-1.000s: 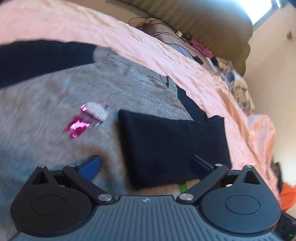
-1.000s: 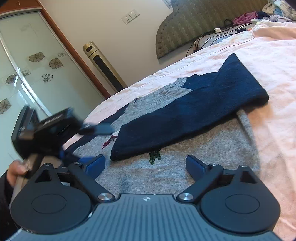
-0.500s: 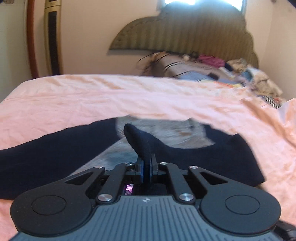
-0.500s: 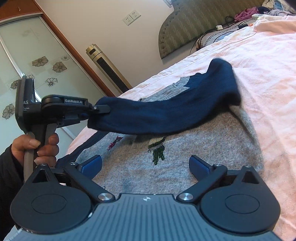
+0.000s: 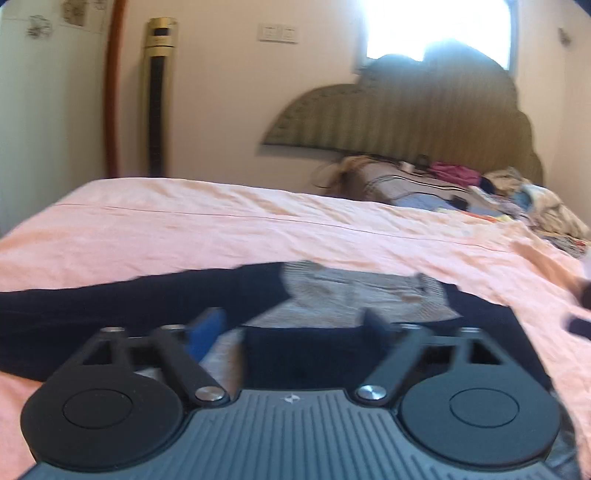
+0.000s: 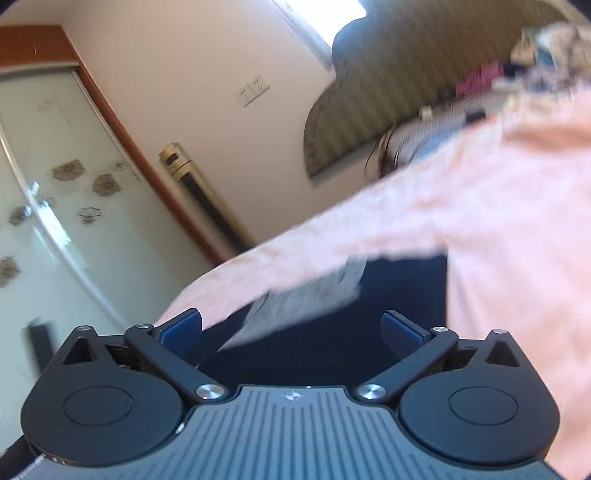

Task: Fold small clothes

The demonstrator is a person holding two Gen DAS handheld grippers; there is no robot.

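A grey knit sweater (image 5: 354, 295) with navy sleeves lies flat on the pink bedsheet (image 5: 221, 236). One navy sleeve (image 5: 110, 306) stretches out to the left. The other navy sleeve (image 5: 306, 354) lies folded over the sweater's body, just under my left gripper (image 5: 291, 328). That gripper's jaws are opening and grip nothing. The right wrist view is blurred. In it the sweater's grey collar part (image 6: 306, 299) and a navy part (image 6: 332, 339) lie below my right gripper (image 6: 291, 325). Its jaws are opening too, with only air between the pads.
A padded headboard (image 5: 424, 122) and a pile of loose clothes (image 5: 509, 195) lie at the far end of the bed. A tall gold column unit (image 5: 157, 96) stands against the wall beside a frosted glass door (image 6: 44, 206). A bright window (image 5: 436, 26) glares above.
Half a second ago my left gripper was shut on the navy sleeve and held it up. Now it has let go and stands wide. The right gripper's view swung up and sideways.
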